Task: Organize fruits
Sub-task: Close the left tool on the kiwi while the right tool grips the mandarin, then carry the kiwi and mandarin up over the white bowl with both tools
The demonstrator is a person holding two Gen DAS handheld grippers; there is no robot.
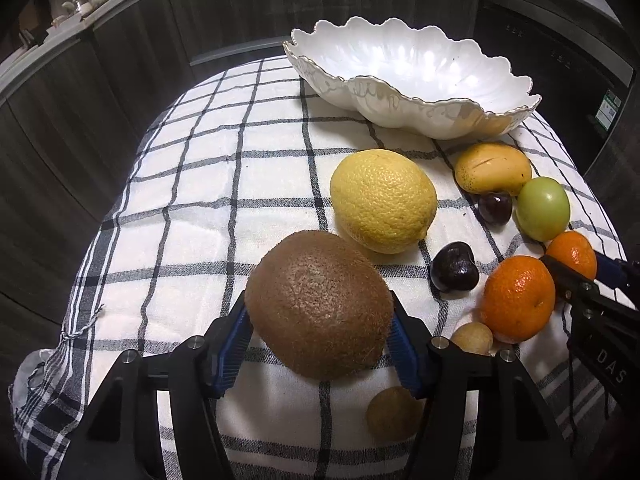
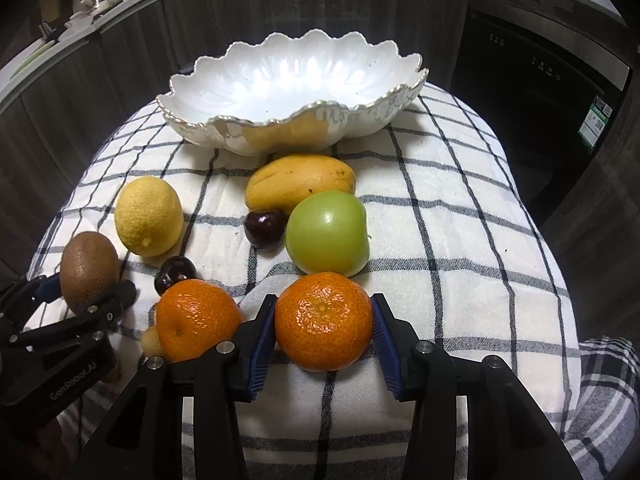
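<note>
Seemingly mid-grasp, two hand-held grippers each frame a fruit on a checked cloth (image 2: 460, 208) spread over a small table in front of dark cabinet fronts. The left gripper (image 1: 318, 334) has its blue pads set against both flanks of a brown kiwi (image 1: 318, 304), which lies nearest the cloth's left side with its long axis running away from the camera, blunt end toward the lens. The right gripper (image 2: 324, 334) clasps a mandarin (image 2: 324, 320) the same way, pads pressed to its sides, stem dimple facing up and toward the camera. No earlier view is given to show how the jaws arrived there.

Around them the cloth is crowded. A second mandarin (image 2: 194, 320) sits just left of the held one, touching the right gripper's left finger; a small tan fruit (image 1: 472, 338) peeks out beside it and another (image 1: 394, 414) lies nearer the left gripper. A lemon (image 1: 382, 200) rests just beyond the kiwi, its nippled tip pointing toward the near right in the left wrist view. Two dark cherries (image 2: 266, 228) (image 2: 176, 274) lie between the lemon and a green apple (image 2: 328, 232), which stands directly beyond the held mandarin. A yellow mango (image 2: 300, 186) lies crosswise behind the apple, its long axis roughly parallel to the near rim of a scalloped white bowl (image 2: 192, 80) that stands at the far end of the cloth.
</note>
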